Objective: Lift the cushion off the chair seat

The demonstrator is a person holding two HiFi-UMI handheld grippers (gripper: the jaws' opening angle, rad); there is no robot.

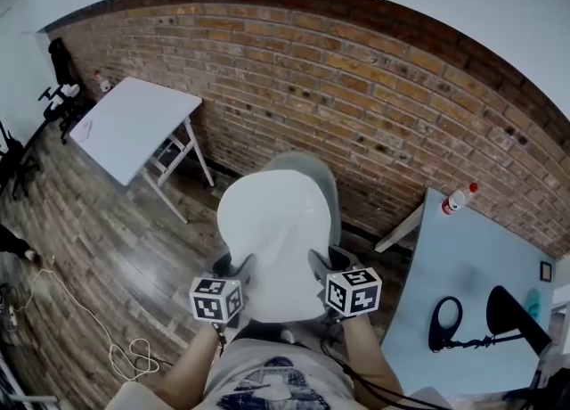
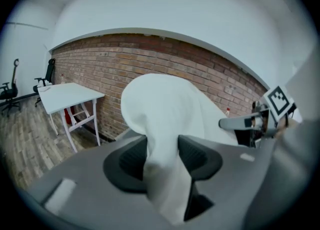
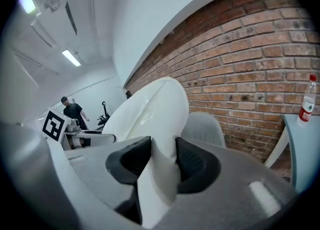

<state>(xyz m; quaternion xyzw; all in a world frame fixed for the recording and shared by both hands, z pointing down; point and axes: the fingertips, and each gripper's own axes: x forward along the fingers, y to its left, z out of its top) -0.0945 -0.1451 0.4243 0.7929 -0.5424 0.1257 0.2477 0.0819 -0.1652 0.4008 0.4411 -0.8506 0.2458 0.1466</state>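
The white cushion [image 1: 276,230] is held up at mid-frame before the grey chair [image 1: 313,168], its lower edge pinched between the part-closed jaws of the left gripper [image 1: 237,271] at lower left and the right gripper [image 1: 324,267] at lower right.

- The white, rounded cushion [image 1: 274,234] was held tilted in the air, pinched at both sides of its near edge.
- The grey chair [image 1: 312,166] was largely hidden behind it.
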